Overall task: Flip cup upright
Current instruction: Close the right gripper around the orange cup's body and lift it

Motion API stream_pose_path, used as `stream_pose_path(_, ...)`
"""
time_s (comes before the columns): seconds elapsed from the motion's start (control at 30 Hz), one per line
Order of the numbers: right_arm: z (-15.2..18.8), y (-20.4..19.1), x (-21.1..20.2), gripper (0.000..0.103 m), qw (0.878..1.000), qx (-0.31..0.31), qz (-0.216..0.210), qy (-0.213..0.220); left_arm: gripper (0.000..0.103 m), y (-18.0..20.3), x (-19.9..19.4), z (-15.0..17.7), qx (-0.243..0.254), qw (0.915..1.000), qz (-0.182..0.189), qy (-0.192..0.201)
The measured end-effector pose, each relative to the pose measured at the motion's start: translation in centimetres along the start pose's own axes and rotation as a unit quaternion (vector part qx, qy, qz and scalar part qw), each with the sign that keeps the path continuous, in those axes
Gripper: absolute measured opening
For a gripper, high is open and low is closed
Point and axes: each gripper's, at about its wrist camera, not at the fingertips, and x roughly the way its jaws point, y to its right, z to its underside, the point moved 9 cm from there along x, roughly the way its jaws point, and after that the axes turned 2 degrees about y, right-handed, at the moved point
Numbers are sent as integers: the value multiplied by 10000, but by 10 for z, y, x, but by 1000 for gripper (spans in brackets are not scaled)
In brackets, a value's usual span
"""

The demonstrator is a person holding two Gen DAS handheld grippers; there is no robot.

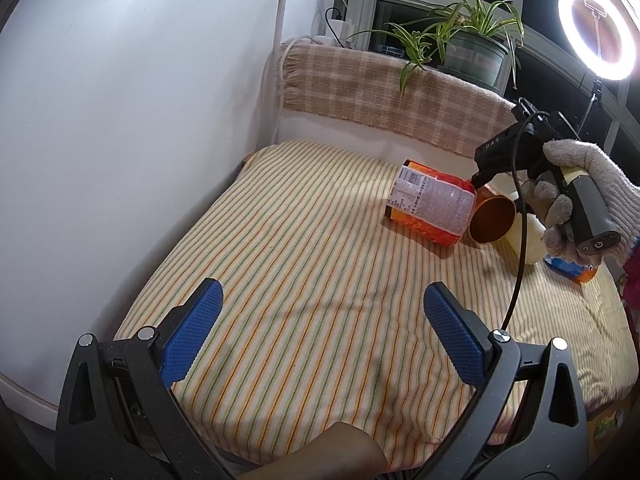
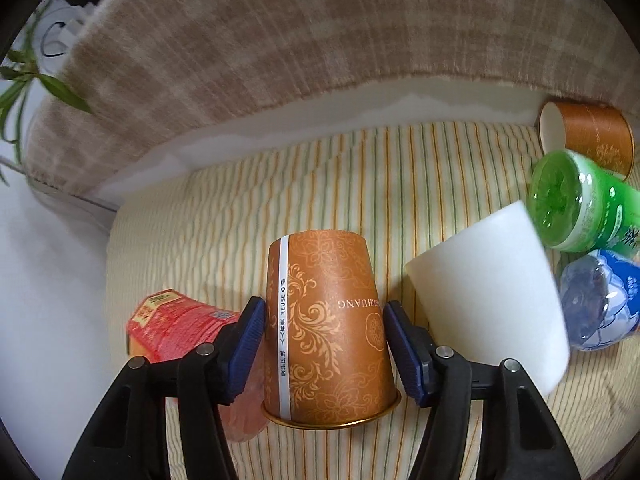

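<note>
The brown paper cup (image 2: pixel 328 332) lay between my right gripper's (image 2: pixel 324 350) fingers (image 2: pixel 248 344), base pointing away, rim toward me; they looked just closed on its sides. The left gripper (image 1: pixel 320 336) hung spread, empty, well apart.

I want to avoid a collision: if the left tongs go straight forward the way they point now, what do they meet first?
Probably only the striped cloth. The left tongs are open over bare cloth; further on, slightly right, lies the red snack can, but depth is hard to judge.
</note>
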Motion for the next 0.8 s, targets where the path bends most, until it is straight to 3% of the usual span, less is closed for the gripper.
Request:
stream_pose_path(0.3,-4,-11,-40,62,9969,-620,-189,447,102,10,-6,-1,118,9999,-24,61)
stream_pose_path(0.47,5,-24,-64,62,9868,-1436,-546,505,102,16,-12,-5,241,9996,-23,129)
stream_pose_path(0.67,43,-24,-85,62,9525,-2928,-752,354,102,28,-16,-9,475,9987,37,189)
stream_pose_path(0.8,79,-4,-83,62,9181,-3936,-459,102,102,45,-16,-10,762,9967,212,169)
